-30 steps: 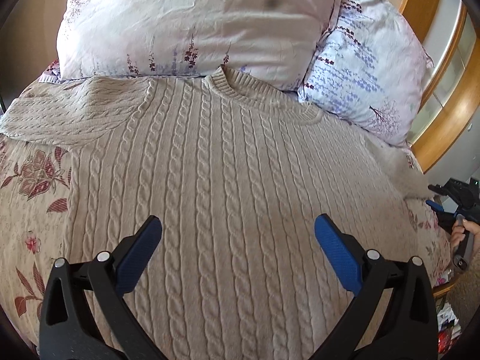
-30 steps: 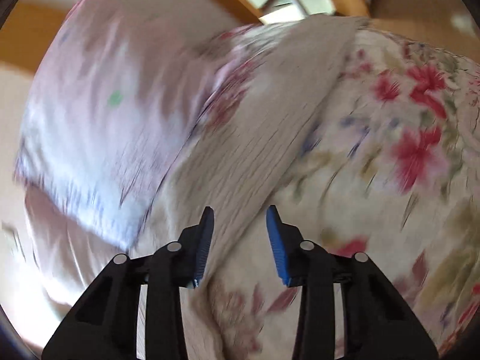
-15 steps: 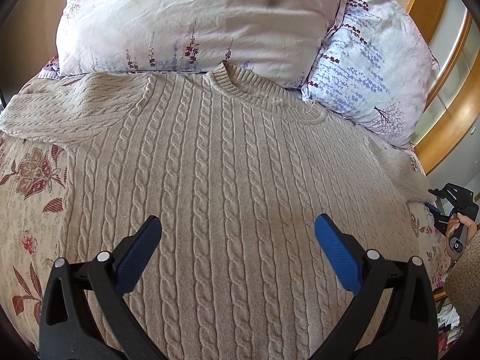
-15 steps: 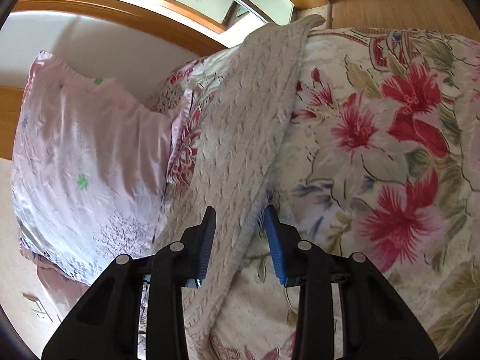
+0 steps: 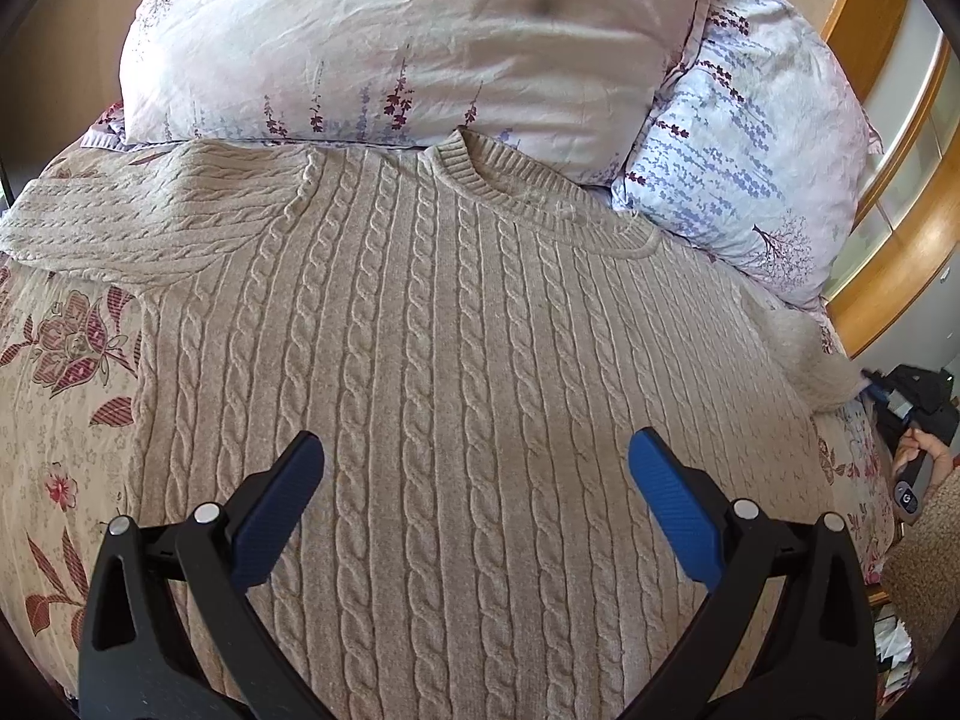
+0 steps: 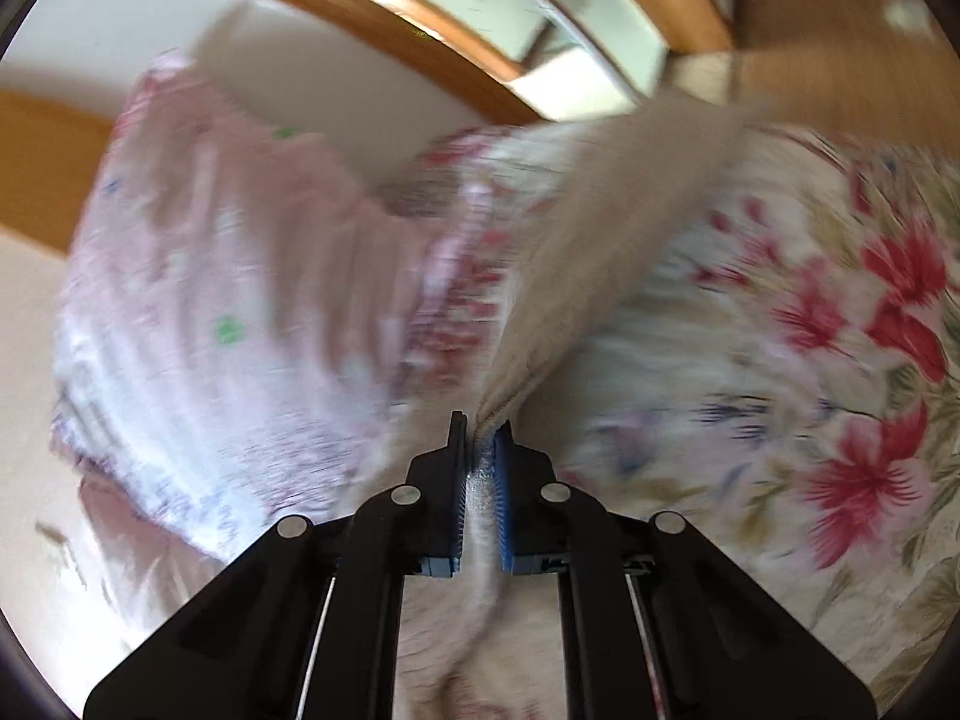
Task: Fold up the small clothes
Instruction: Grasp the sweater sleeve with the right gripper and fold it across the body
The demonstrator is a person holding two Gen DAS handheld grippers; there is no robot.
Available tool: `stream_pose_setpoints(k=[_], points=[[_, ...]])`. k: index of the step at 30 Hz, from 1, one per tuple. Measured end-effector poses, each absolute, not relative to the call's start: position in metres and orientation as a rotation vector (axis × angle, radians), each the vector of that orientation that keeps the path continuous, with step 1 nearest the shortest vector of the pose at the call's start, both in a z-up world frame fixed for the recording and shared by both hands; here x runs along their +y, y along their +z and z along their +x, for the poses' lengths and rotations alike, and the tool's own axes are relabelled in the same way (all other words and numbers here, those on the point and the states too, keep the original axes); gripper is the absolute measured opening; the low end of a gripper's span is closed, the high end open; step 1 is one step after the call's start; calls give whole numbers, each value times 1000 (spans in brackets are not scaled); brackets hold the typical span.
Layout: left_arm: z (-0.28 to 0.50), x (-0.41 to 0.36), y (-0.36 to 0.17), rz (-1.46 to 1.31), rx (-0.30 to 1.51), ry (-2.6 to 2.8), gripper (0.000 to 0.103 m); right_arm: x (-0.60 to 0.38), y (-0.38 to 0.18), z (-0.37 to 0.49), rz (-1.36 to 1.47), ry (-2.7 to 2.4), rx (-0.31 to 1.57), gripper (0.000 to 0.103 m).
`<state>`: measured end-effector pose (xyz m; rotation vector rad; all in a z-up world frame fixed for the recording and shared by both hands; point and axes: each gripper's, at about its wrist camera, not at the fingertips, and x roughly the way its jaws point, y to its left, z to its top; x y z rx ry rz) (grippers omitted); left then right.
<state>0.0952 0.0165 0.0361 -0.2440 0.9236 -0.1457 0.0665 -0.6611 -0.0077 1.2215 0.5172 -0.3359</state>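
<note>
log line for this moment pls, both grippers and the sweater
left gripper: open, above beige cable-knit sweater | right gripper: shut on sweater's sleeve | sweater: flat on floral bedspread

Right wrist view motion-blurred, sweater (image 6: 606,276) sleeve end smeared (cuff unreadable), sweater hem cut off below

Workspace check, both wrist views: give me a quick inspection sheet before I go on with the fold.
Surface: bed with floral bedspread, mostly covered by the garment.
Job's things: beige cable-knit sweater lying flat, collar toward the pillows; its sleeve is pinched by the right gripper.
Clutter: pink floral pillow and blue floral pillow at the head, touching the collar.
Grippers: left gripper open above the sweater body, holding nothing; right gripper shut on the sleeve.
Cables: nothing seen.
Surroundings: wooden frame beside the bed; right view is motion-blurred.
</note>
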Motion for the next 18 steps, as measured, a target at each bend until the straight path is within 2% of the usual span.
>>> stream_pose_setpoints(k=[9,14,18], points=[[97,20,43,-254,900,-150,101,-577,63,102,1104,19,433,9],[96,22,45,-263,895,-154,101,-487,72,133,1013,226,531,9],[93,26,46,-269,895,-155,101,-418,46,155,921,301,703,9]])
